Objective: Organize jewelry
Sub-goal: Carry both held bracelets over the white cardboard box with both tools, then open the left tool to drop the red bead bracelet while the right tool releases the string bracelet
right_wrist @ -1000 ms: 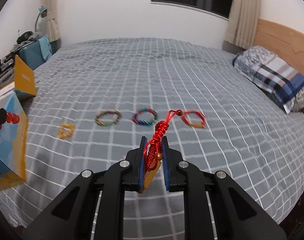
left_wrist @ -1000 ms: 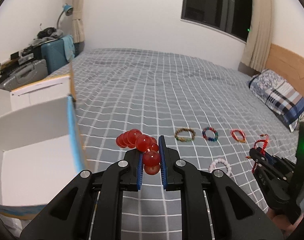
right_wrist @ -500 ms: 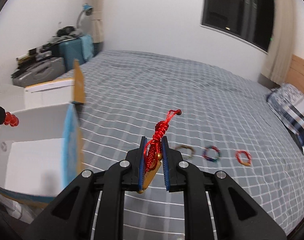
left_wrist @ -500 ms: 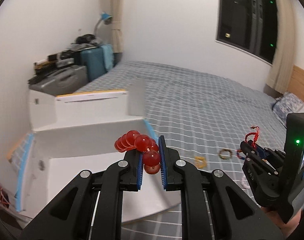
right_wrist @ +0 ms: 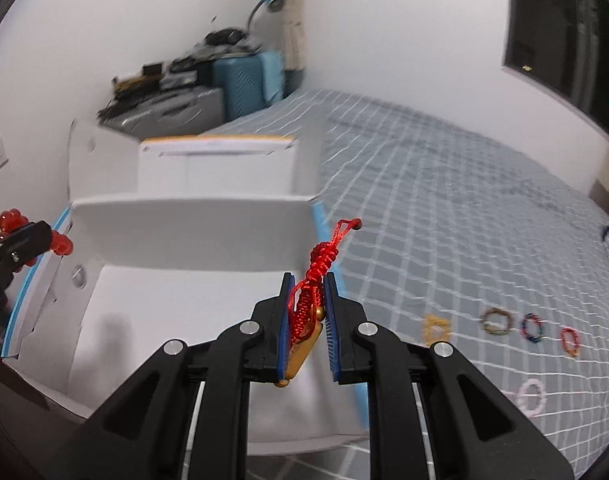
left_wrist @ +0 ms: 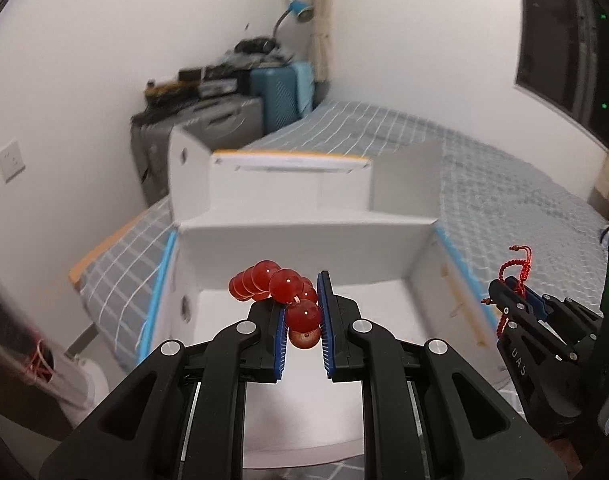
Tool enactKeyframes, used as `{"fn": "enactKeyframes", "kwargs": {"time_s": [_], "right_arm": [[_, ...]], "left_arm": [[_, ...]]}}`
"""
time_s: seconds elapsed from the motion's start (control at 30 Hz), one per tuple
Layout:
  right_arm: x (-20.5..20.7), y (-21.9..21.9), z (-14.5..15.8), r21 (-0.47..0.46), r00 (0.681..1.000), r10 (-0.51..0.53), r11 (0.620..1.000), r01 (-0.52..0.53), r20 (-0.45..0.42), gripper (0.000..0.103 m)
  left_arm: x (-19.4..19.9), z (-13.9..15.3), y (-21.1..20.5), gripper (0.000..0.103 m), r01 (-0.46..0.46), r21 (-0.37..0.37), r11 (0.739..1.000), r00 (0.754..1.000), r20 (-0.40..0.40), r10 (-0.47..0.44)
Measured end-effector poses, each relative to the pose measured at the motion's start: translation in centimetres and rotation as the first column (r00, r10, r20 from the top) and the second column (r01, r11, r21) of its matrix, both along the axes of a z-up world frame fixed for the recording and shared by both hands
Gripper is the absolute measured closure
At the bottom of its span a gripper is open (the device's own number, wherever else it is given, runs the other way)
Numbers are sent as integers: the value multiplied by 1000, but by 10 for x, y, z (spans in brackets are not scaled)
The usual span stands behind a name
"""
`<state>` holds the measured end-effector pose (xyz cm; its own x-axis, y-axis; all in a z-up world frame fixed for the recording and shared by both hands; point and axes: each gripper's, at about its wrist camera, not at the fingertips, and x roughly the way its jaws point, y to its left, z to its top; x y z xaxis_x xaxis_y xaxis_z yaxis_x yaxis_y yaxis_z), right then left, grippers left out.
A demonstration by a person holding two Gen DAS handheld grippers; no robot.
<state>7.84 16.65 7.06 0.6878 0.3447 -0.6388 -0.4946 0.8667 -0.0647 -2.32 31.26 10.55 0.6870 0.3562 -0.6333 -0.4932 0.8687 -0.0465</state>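
My left gripper (left_wrist: 302, 320) is shut on a red bead bracelet (left_wrist: 280, 286) and holds it above the open white box (left_wrist: 304, 236). My right gripper (right_wrist: 307, 312) is shut on a red cord bracelet with a gold charm (right_wrist: 312, 280), over the box's right side (right_wrist: 192, 220). In the left wrist view the right gripper (left_wrist: 508, 292) is at the right, beside the box. In the right wrist view the left gripper (right_wrist: 20, 240) is at the far left with the red beads.
Several bracelets lie in a row on the grey checked bed (right_wrist: 464, 200): yellow (right_wrist: 436, 326), brown (right_wrist: 495, 321), blue (right_wrist: 531, 327), red (right_wrist: 569, 339), and a white one (right_wrist: 530, 396) nearer. Suitcases (left_wrist: 272, 92) stand by the wall.
Both grippers have swung left from over the bed to over the open white box, each still holding its bracelet. The box now fills the middle of both views.
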Motion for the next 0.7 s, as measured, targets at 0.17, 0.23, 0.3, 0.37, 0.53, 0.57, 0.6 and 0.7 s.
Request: {"fn": "enactKeyframes", "kwargs": {"time_s": [0.17, 0.23, 0.3, 0.37, 0.53, 0.57, 0.6, 0.7], "right_arm": [[11, 33, -22, -40, 994, 33, 999, -37, -108, 89], [18, 45, -32, -75, 985, 30, 996, -43, -171, 89], [23, 51, -38, -89, 977, 29, 995, -49, -212, 89], [26, 55, -44, -107, 970, 19, 993, -46, -243, 89], [34, 57, -59, -136, 951, 2, 990, -47, -311, 89], [35, 56, -62, -137, 948, 2, 989, -48, -317, 89], [36, 57, -65, -141, 945, 1, 989, -50, -326, 89], [36, 56, -66, -137, 943, 7, 989, -55, -332, 89]], "left_arm": [[5, -26, 26, 90, -51, -24, 998, 994, -103, 48], [8, -35, 35, 90, -66, -37, 997, 988, -139, 60], [10, -46, 44, 90, -66, -85, 994, 984, -172, 51], [14, -55, 51, 90, -63, -129, 990, 979, -201, 36], [23, -74, 57, 90, -72, -171, 983, 965, -261, 25], [23, -76, 58, 90, -74, -172, 982, 963, -267, 26], [24, -78, 58, 90, -76, -173, 982, 962, -272, 26], [24, -83, 59, 90, -77, -177, 981, 959, -283, 24]]}}
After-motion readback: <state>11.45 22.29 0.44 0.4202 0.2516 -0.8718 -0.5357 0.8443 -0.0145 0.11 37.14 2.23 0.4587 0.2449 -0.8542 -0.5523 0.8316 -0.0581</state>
